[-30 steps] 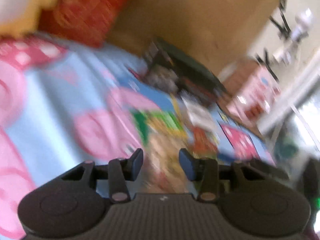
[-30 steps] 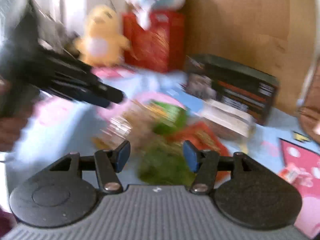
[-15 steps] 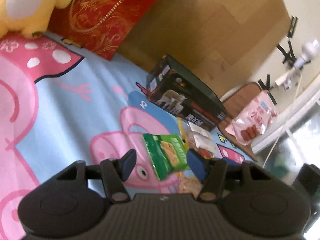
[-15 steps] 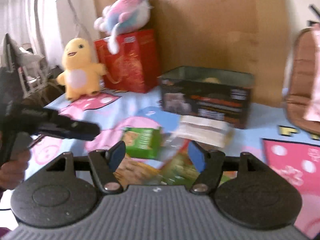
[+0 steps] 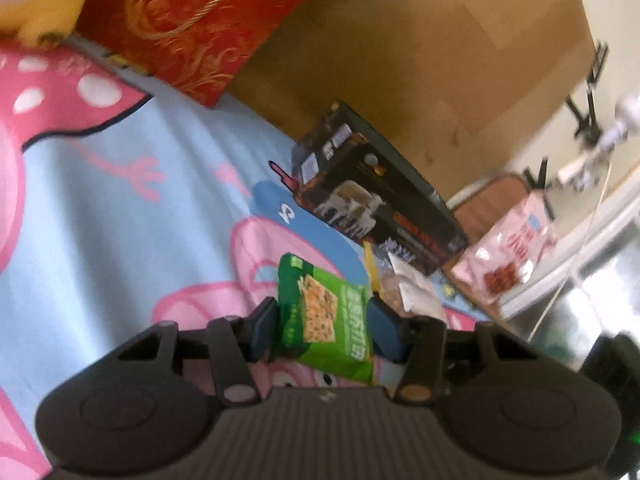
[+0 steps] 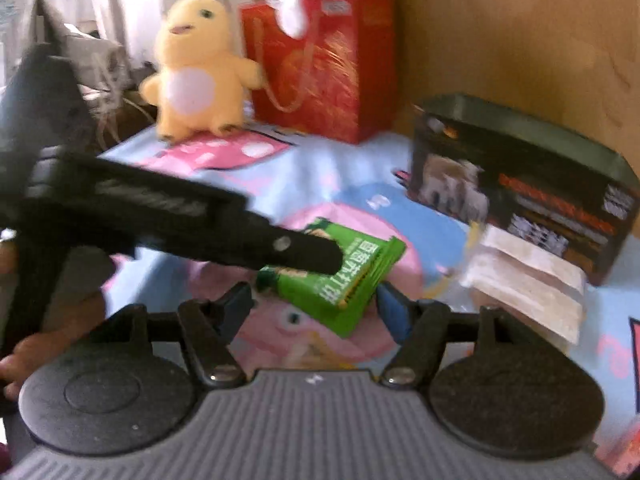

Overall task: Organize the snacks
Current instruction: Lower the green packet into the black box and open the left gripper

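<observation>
A green snack packet (image 5: 324,320) lies between the blue pads of my left gripper (image 5: 324,332), whose jaws are closing and touch both of its sides. In the right wrist view the same green packet (image 6: 352,280) sits tilted on the cartoon blanket (image 6: 328,184), with the left gripper (image 6: 312,254) reaching over it from the left. My right gripper (image 6: 316,308) stands open just in front of the packet, nothing between its pads. Behind stands a dark open-topped box (image 6: 520,184), also seen in the left wrist view as the dark box (image 5: 372,200).
Pale wrapped packets (image 6: 528,280) lie before the box. A red gift bag (image 6: 328,64) and a yellow plush toy (image 6: 196,72) stand at the back against a brown cardboard wall (image 5: 420,60). A pink snack bag (image 5: 508,252) leans at the right. A hand (image 6: 44,344) holds the left gripper.
My left gripper moved forward onto the green packet and its pads came in against the packet's sides. My right gripper swung so that the green packet now sits just ahead of its open fingers.
</observation>
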Demonstrator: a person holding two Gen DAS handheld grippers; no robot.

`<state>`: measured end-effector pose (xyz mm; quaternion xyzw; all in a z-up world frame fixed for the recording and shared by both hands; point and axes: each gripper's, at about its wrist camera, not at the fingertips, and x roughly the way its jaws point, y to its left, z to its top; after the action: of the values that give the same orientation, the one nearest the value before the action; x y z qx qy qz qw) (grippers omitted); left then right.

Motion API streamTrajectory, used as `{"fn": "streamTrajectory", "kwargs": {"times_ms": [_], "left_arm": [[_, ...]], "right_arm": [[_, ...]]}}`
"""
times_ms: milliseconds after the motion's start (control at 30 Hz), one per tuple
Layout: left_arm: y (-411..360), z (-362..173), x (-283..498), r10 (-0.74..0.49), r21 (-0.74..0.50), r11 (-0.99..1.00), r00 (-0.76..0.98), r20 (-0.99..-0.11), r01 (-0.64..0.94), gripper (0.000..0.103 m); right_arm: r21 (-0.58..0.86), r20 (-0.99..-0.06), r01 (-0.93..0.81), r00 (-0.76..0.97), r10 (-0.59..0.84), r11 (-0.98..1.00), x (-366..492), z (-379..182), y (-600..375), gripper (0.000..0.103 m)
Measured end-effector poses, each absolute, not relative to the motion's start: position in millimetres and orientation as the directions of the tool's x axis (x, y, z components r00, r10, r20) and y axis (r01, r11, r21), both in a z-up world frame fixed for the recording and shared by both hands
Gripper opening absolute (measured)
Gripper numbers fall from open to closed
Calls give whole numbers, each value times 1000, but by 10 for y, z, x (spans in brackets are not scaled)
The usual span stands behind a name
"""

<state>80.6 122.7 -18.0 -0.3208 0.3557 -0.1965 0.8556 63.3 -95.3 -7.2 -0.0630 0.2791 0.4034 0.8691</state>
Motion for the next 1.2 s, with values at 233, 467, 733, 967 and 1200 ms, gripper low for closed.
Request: {"fn": "streamTrajectory", "kwargs": {"times_ms": [233,467,733,967,1200], "left_arm": [[1142,-136,805,-544,-654,748,669,-505,115,41],[1097,191,720,-543,-631,757,701,-463,169,38],[599,834,1308,-586,-551,767,710,-392,329,38],[167,836,2007,-489,-451,847,743,-457,280,52],[495,569,1477,-578,-543,781,686,-442,309,52]], "right_arm": [[86,-576,-706,541,614,703,693,-126,-983,72],[83,-519,-690,586,622,719,630,-32,-1051,41],[14,-340,-612,741,580,791,832,421,-1376,41],[-70,-339,-488,832,440,870,1608,491,-1507,58],[134,-399,-483,773,493,865,1467,321,-2148,55]]}}
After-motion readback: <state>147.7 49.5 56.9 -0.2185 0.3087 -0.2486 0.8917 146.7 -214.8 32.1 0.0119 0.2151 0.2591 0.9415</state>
